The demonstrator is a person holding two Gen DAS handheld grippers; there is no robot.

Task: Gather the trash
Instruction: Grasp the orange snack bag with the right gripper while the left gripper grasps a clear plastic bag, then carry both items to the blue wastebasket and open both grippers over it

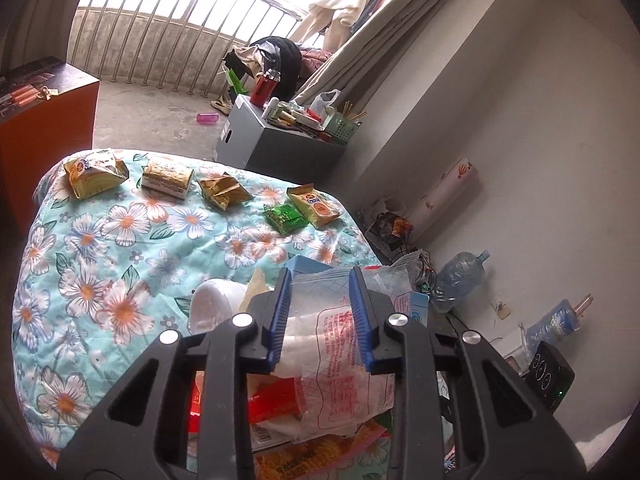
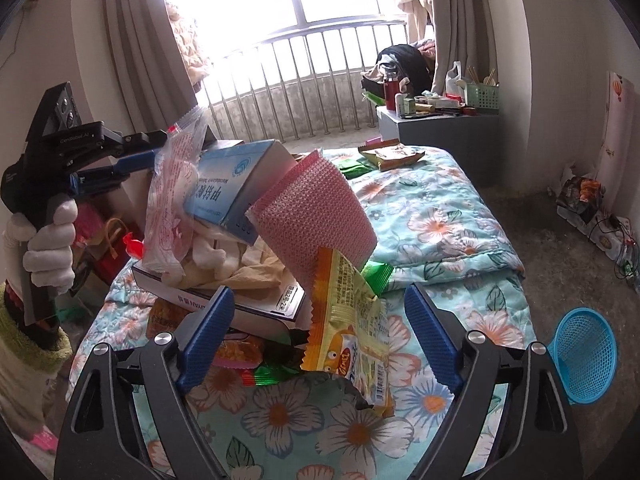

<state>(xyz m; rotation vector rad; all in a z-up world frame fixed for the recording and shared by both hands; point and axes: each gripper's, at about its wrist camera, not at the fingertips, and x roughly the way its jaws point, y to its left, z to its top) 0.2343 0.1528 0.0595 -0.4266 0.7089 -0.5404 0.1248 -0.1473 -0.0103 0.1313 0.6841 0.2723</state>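
My left gripper (image 1: 321, 276) is shut on a clear plastic bag with red print (image 1: 332, 344). In the right wrist view a gloved hand holds that left gripper (image 2: 160, 148) at the left, clamped on the top of the bag (image 2: 168, 208). The bag hangs over a trash pile on the floral quilt (image 2: 440, 208): a blue-and-white box (image 2: 228, 184), pink bubble wrap (image 2: 316, 208) and a white foam cup (image 1: 212, 304). My right gripper (image 2: 320, 292) stands open around an upright yellow snack wrapper (image 2: 348, 340), its pads apart from it.
Several snack packets lie along the quilt's far edge, among them a yellow one (image 1: 94, 174) and a green one (image 1: 285, 218). A blue mesh basket (image 2: 584, 356) sits on the floor right of the bed. A cluttered grey cabinet (image 1: 276, 140) stands beyond it, plastic bottles (image 1: 460, 276) by the wall.
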